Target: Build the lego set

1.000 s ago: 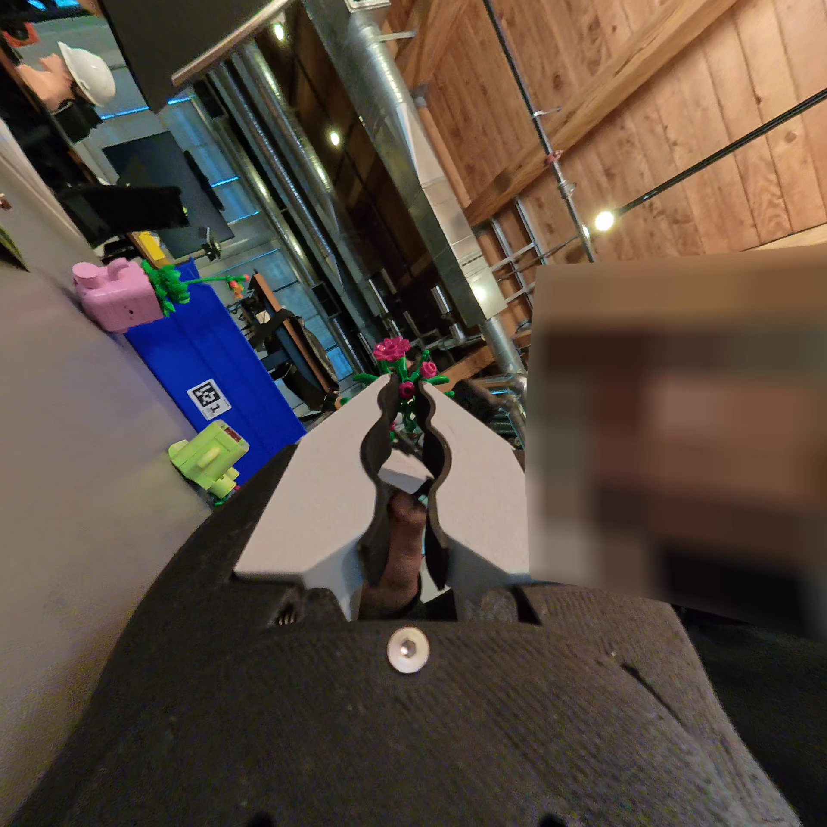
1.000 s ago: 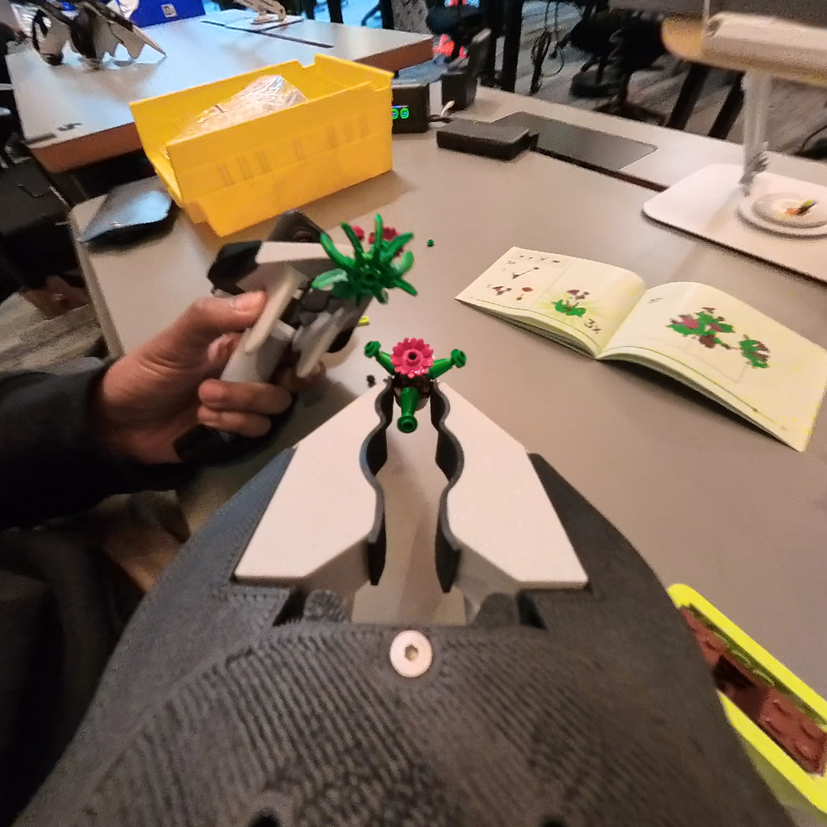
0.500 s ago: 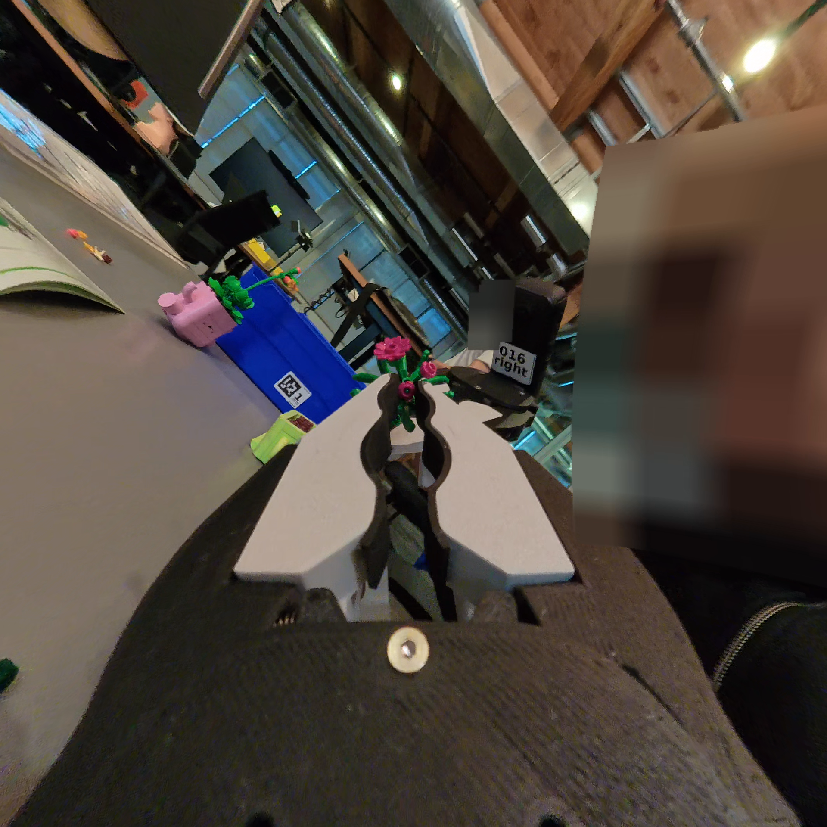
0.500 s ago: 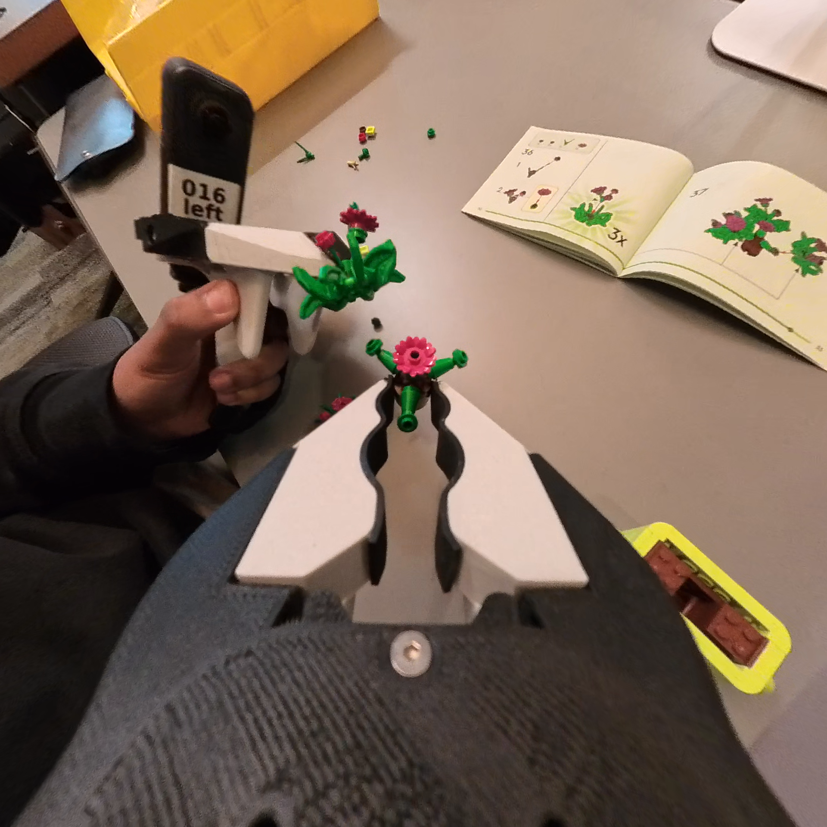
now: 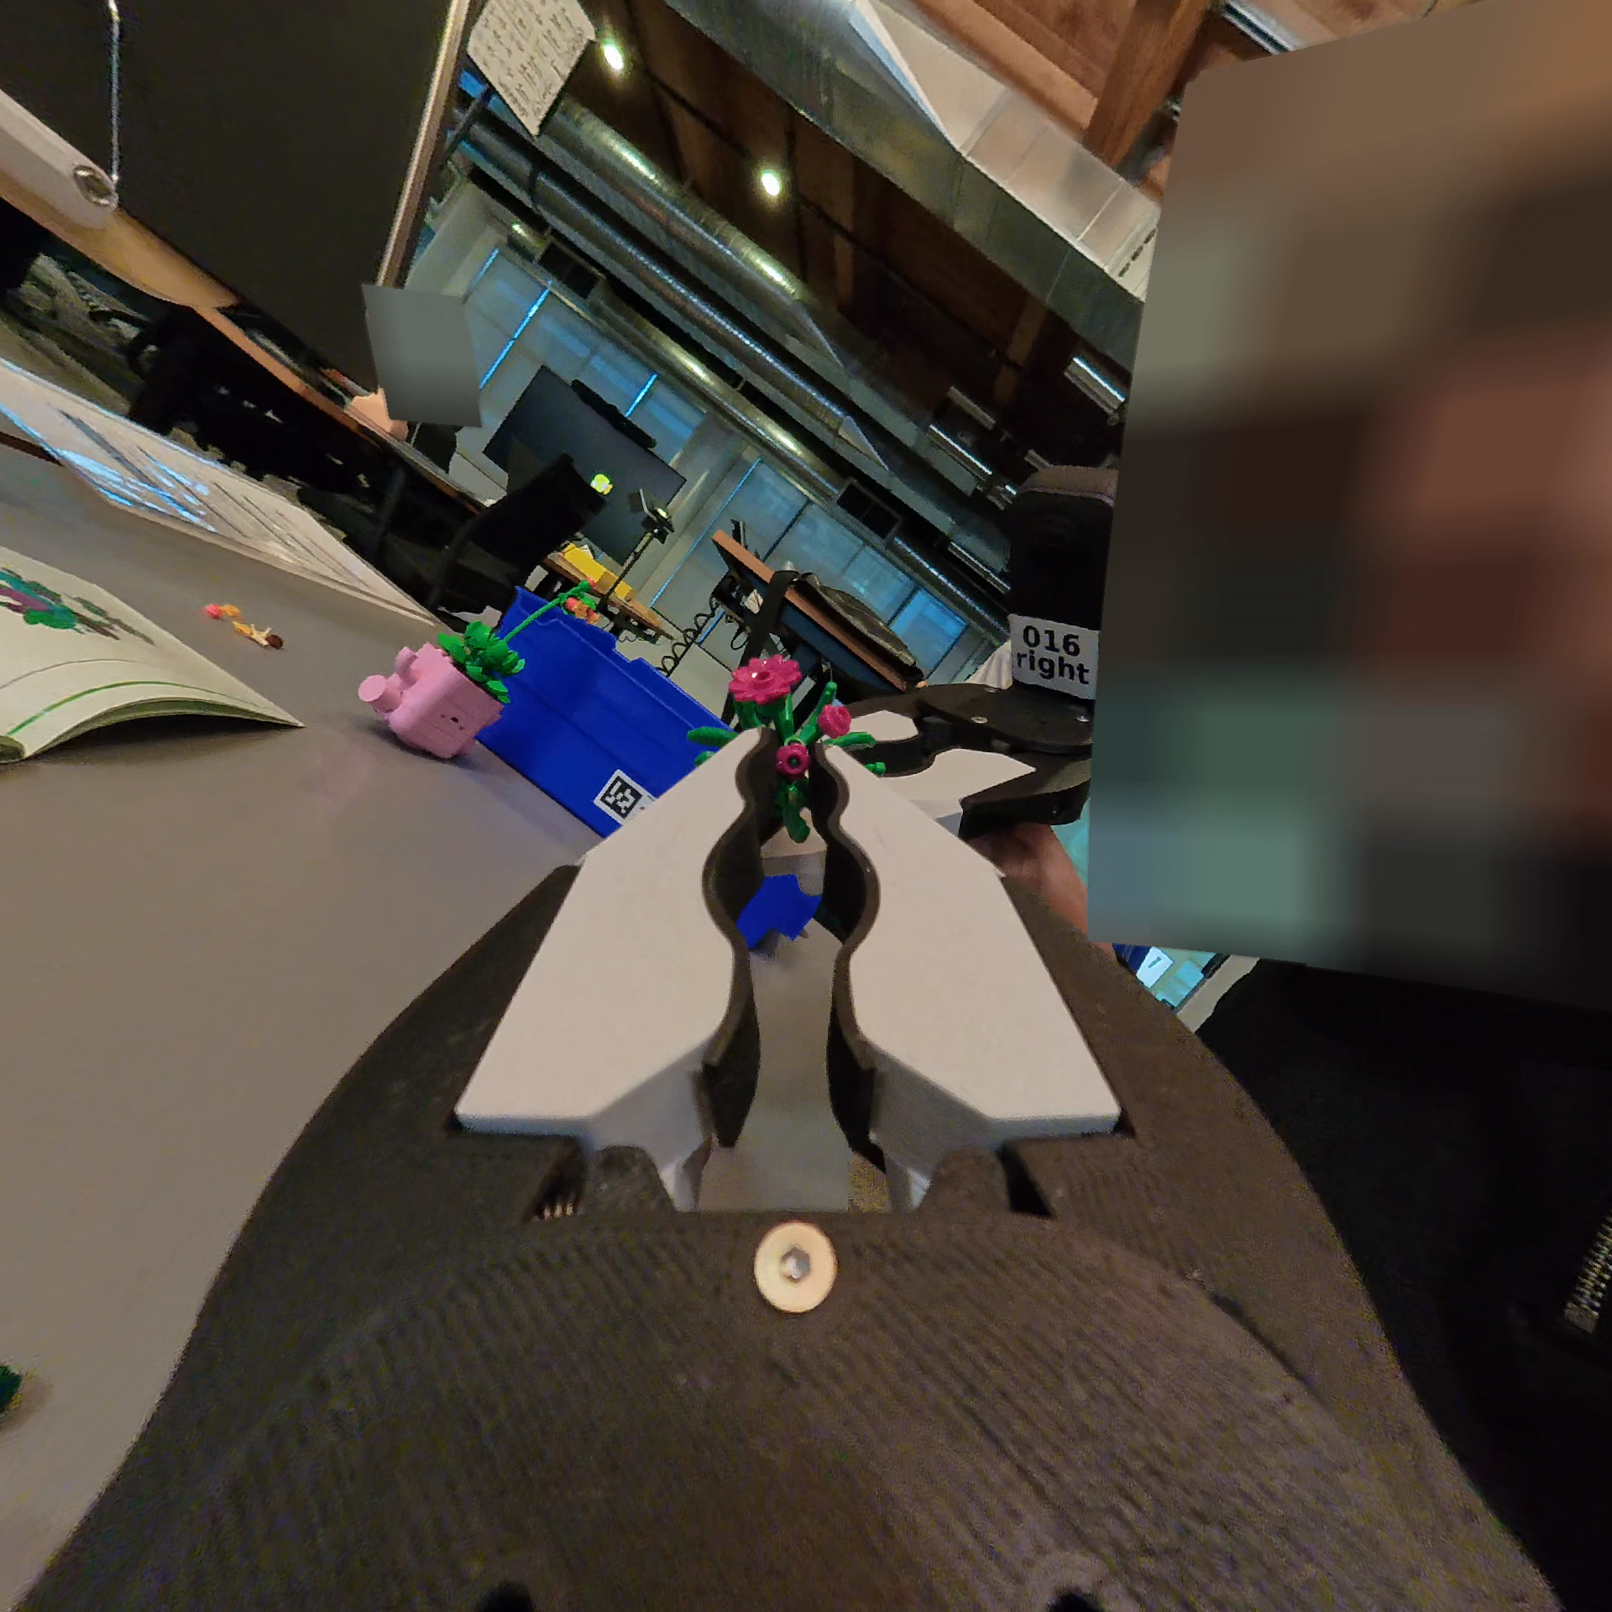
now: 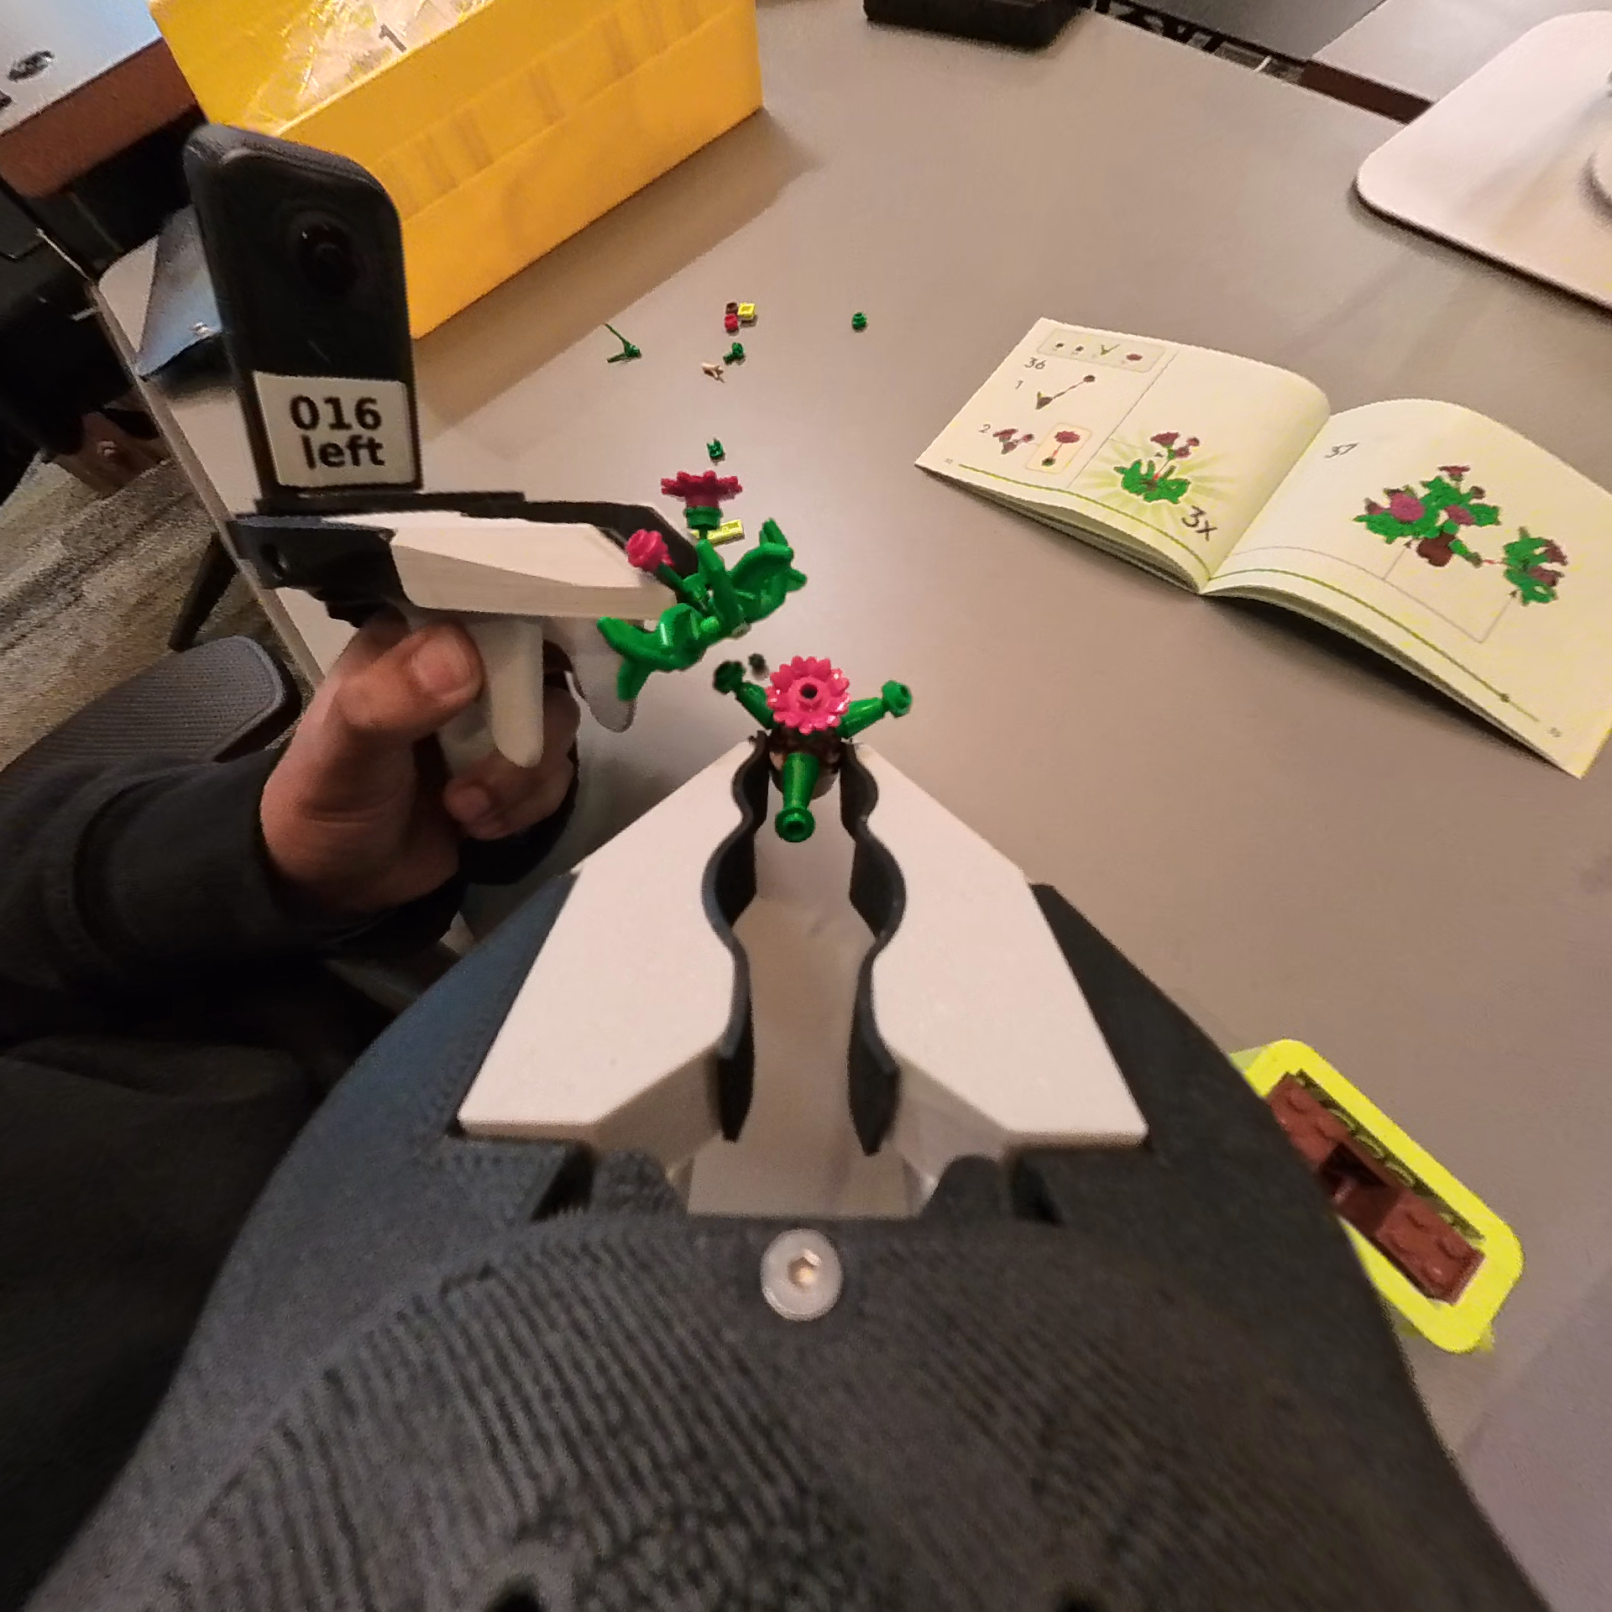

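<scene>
My left gripper is shut on a green leafy lego plant with pink flowers, held in the air above the grey table. In the right wrist view the same plant sticks out of the left gripper, up and left of my right gripper. My right gripper is shut on a small green stem piece with a pink flower on top. The two lego pieces are a short gap apart, not touching.
An open instruction booklet lies at right. Loose small lego bits lie before a yellow bin. A lime tray with brown bricks sits at lower right. A pink lego pot and blue bin stand beyond. Across from one pair of fingers to the other is roughly 4 cm.
The left gripper with its plant has turned level and come closer to the right gripper's flower piece. The right view has tilted down toward the table.
</scene>
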`<state>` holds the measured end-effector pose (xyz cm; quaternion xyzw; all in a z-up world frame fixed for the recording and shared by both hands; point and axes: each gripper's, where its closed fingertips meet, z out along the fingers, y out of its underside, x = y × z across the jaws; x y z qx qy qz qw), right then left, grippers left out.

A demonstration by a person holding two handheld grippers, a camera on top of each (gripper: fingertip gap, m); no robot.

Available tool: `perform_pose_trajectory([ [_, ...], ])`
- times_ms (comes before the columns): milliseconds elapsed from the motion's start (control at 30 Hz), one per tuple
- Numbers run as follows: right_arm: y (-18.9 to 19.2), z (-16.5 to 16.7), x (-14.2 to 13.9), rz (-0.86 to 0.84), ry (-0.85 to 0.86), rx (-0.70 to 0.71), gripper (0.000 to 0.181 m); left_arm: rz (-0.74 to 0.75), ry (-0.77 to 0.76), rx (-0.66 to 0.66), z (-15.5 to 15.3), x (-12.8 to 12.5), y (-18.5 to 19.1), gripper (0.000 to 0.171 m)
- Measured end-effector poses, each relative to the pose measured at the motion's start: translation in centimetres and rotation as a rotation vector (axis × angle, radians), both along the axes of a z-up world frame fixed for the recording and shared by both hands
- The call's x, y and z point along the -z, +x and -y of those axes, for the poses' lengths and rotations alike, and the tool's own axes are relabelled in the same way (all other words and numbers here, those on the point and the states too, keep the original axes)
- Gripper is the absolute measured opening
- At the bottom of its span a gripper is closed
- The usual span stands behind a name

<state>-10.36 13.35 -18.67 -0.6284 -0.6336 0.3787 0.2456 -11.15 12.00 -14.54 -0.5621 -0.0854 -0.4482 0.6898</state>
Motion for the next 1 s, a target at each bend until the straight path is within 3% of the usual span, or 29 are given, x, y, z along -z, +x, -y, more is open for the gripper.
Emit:
perform_pose_trajectory([
  [1000,0.4,-1.2,0.9,0.025,0.186,0.067,0.015,-0.224,-0.144,-0.106,-0.8,2.0,0.9,0.004],
])
